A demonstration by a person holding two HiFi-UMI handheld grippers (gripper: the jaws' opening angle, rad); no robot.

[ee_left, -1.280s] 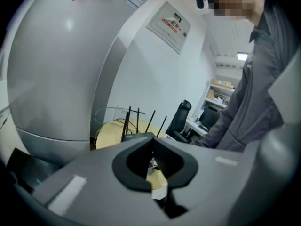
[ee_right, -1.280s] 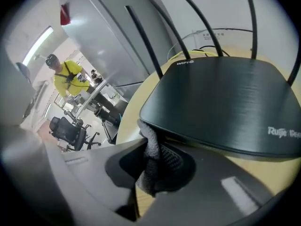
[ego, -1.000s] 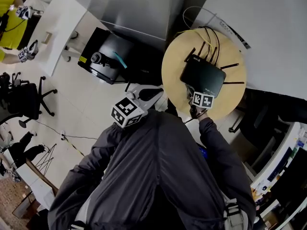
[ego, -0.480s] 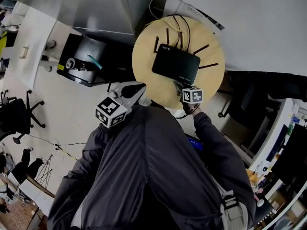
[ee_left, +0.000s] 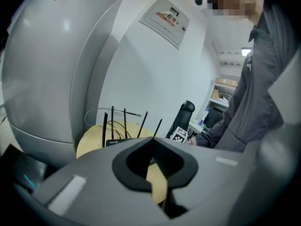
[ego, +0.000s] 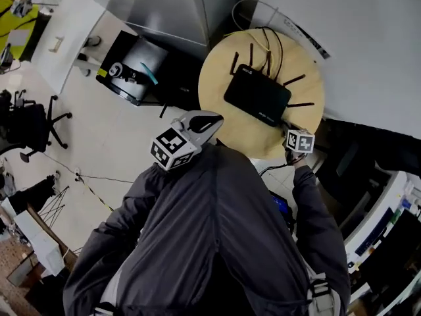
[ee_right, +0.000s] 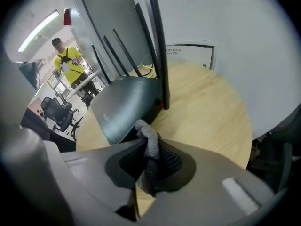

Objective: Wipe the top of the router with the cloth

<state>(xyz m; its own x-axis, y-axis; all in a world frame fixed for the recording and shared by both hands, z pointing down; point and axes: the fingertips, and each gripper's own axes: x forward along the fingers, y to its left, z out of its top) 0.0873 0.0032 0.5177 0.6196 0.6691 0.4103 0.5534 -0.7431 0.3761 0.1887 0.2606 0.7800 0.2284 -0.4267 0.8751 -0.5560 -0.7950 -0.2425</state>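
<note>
R gripper (ee_right: 148, 160) is clamped tight on a wad of grey cloth (ee_right: 151, 147), just off the near-right corner of the black router (ego: 258, 98). The router sits mid round wooden table (ego: 263, 143), antennas on the far side. Its long axis runs roughly left-right, so the wipe prob. goes far-left from that corner. L gripper (ego: 202, 121), jaws together & empty, hangs by the near-left table edge, farther off than R.

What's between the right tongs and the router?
Only the cloth: pinched in the right tongs, its bunched end pokes up toward the router's near edge. The right gripper view shows it.
</note>
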